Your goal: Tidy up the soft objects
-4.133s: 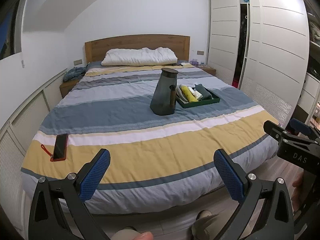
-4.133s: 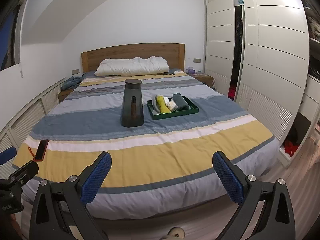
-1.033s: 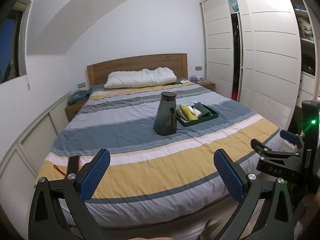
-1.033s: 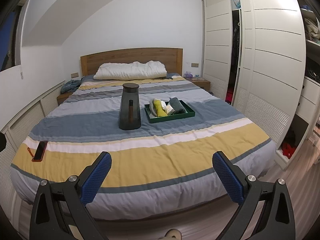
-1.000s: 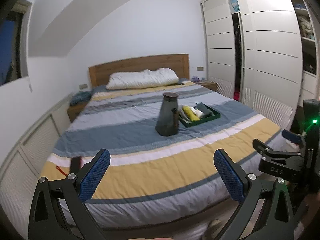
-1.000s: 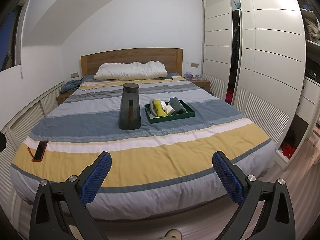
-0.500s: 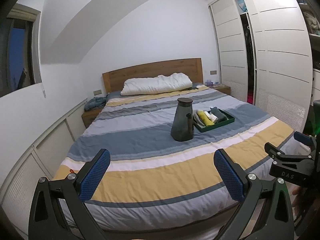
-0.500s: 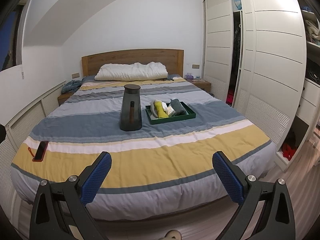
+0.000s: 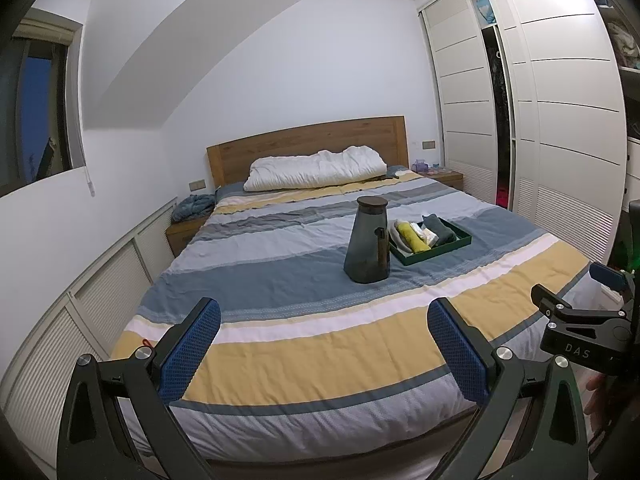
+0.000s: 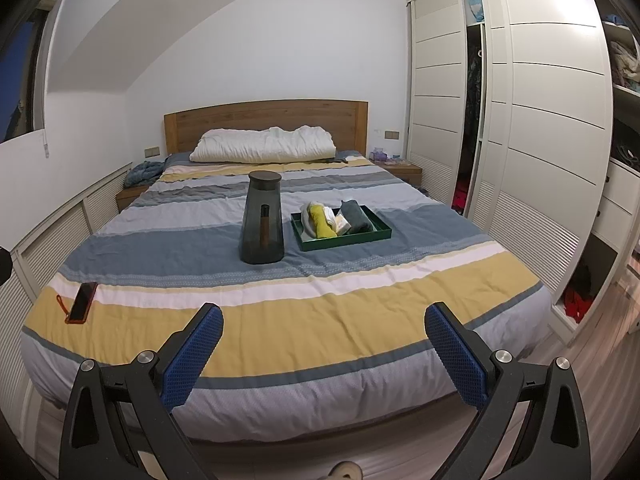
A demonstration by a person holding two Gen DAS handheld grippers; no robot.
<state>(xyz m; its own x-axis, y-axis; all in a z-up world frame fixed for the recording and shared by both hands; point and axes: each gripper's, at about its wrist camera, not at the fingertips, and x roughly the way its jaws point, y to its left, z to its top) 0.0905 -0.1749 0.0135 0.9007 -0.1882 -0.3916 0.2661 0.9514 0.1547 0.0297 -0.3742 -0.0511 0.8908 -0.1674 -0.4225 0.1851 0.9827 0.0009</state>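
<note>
Both the left gripper (image 9: 324,344) and right gripper (image 10: 323,350) are hanging wide apart, holding nothing; the tray's (image 10: 348,240) rolled cloths (image 10: 322,221) are overlapping, maybe four.

Both the left gripper (image 9: 324,344) and the right gripper (image 10: 323,342) have black angular frames, silver screws and blue dimpled pads (image 9: 191,350); white "DAS" lettering marks one body.

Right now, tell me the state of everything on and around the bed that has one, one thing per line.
Left gripper: jaws open, empty.
Right gripper: jaws open, empty.
Pitcher: upright, lid on.
Tray: holding rolled cloths.
Yellow cloth: rolled, in tray.
Phone: flat, screen dark.
Wardrobe door: slid partly open.
</note>
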